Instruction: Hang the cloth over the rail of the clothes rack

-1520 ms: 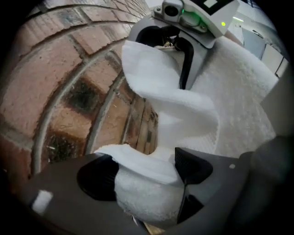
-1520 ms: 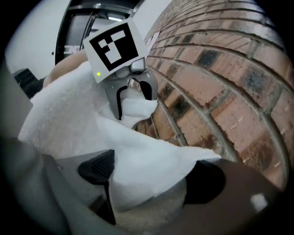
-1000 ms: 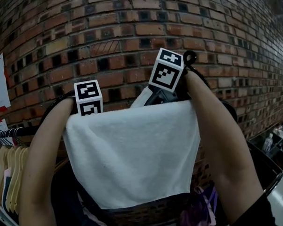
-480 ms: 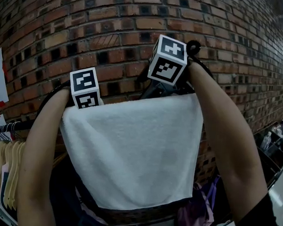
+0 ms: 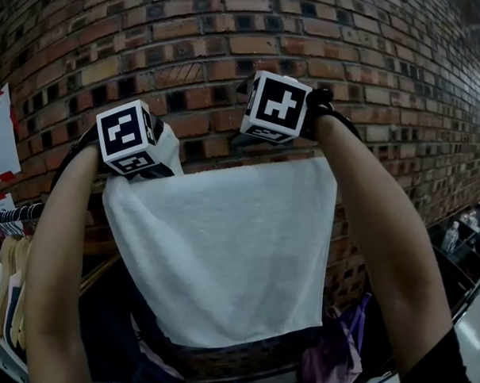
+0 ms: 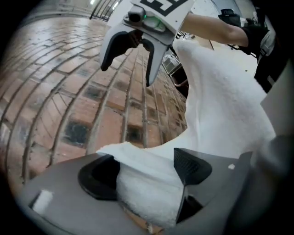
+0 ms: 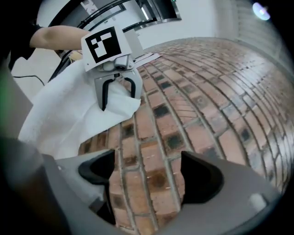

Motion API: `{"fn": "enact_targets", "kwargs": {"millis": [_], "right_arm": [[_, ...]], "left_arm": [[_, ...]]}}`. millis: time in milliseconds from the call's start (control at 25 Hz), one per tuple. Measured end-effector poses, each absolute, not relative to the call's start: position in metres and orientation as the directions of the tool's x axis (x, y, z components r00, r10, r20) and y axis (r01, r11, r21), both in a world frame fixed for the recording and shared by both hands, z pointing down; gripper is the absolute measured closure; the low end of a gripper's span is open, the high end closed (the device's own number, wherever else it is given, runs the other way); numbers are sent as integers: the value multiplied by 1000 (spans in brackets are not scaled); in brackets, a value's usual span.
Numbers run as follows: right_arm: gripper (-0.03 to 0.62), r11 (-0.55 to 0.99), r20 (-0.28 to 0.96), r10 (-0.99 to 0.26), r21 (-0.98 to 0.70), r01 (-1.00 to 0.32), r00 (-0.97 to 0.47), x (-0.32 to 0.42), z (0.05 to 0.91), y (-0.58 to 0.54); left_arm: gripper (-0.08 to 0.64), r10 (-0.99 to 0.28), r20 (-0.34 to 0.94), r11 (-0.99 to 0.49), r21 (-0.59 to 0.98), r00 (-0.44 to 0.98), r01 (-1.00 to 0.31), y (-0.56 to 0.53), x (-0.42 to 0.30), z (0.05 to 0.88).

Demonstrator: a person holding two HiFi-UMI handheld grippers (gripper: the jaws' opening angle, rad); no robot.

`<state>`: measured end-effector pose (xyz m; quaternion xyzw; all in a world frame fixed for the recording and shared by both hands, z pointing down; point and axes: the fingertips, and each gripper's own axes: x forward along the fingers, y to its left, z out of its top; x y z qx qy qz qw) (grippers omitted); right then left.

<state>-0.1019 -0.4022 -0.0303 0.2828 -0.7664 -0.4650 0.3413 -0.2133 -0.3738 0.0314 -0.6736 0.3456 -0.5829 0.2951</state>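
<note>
White terry cloth hangs spread flat, top edge level, upper-left corner bunched, poking up.

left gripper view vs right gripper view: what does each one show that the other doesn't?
Only the left gripper view: the left gripper has the cloth bunched between its jaws, which have just been closing. Across from it is the right gripper, jaws apart and empty, with the person's right forearm behind it.
Only the right gripper view: the right gripper's own jaws stand apart with only brick between them. The left gripper shows from the front, a cloth corner at its fingers.
Both: the cloth and the brick wall.
</note>
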Motion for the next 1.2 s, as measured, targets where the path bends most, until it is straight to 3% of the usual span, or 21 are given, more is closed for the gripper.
{"fn": "enact_targets", "kwargs": {"millis": [160, 240, 360, 560, 760, 1200], "right_arm": [[137, 366, 198, -754, 918, -150, -626, -104, -39, -392], [137, 367, 210, -758, 920, -137, -618, -106, -28, -393], [137, 425, 285, -755, 898, -111, -590, -109, 6, -402], [137, 560, 291, -626, 813, -158, -723, -128, 13, -402], [137, 602, 342, -648, 777, -184, -681, -120, 22, -408], [137, 646, 413, -656, 740, -186, -632, -113, 35, -421]], "left_arm": [[189, -862, 491, -507, -844, 127, -175, -366, -217, 13], [189, -825, 563, -563, -809, 51, -170, -366, -230, 33], [163, -684, 728, -688, -664, -44, -291, -359, -259, 67], [160, -592, 805, -714, -508, 28, -482, -353, -285, 74], [155, -605, 782, -665, -394, 148, -635, -348, -305, 60], [161, -524, 840, -609, -254, 140, -751, -323, -339, 63]]}}
